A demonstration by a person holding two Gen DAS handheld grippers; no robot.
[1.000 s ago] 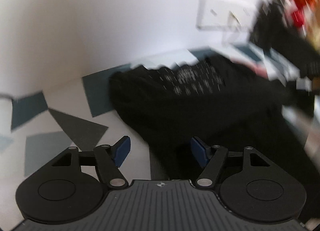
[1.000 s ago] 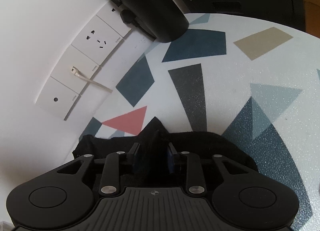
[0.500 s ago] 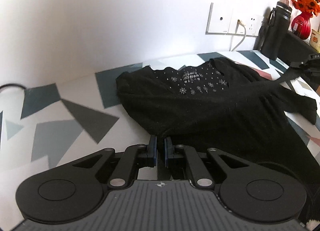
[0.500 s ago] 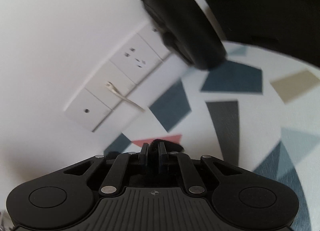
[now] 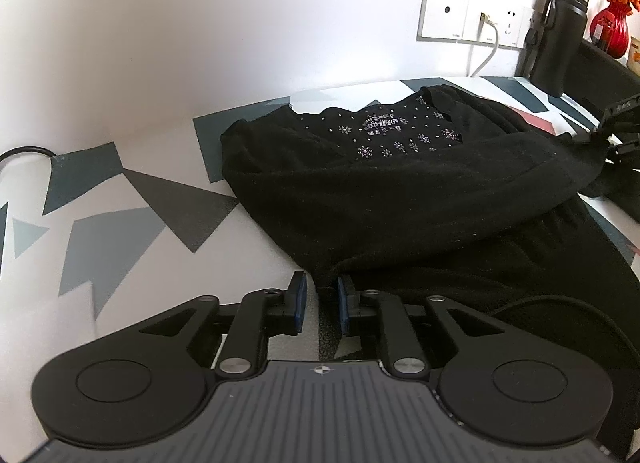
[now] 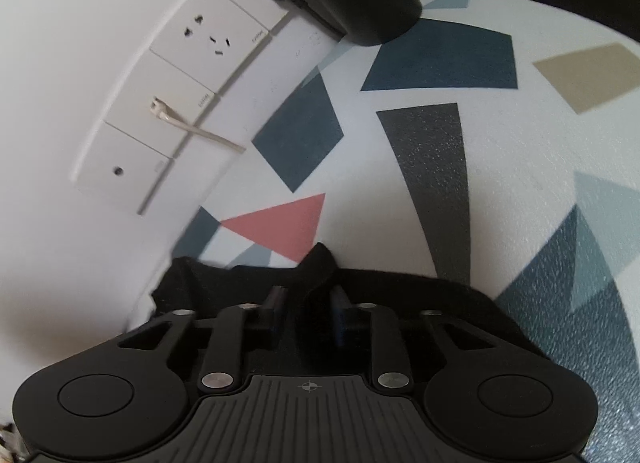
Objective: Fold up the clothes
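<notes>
1. Table (image 5: 120,191), white with grey, blue and pink angular patches. It bore everything listed below and stood against a white wall.

2. Black garment (image 5: 400,199), a knit top with studded snowflake trim at the neckline. It lay spread across the table's middle, partly flattened, with one sleeve trailing toward the far right. Its near hem reached the left gripper's tips.

3. Left gripper (image 5: 322,291), angled down at the near hem. Its jaws had just been opening and stood at a narrow gap. The hem's edge sat at the fingertips, but the pads did not appear to press on it.

4. Right gripper (image 6: 308,295), at the garment's far end near the wall sockets (image 6: 180,103). Its jaws had just been closing and were clamped on a raised pinch of black cloth.

5. Black flask (image 5: 560,35), upright at the table's back corner, well clear.

Step judged in hand: securing both ends before the first fold. The next move likely called for the left jaws to close on the hem again. Both ends could then lift together, keeping the cloth taut.
</notes>
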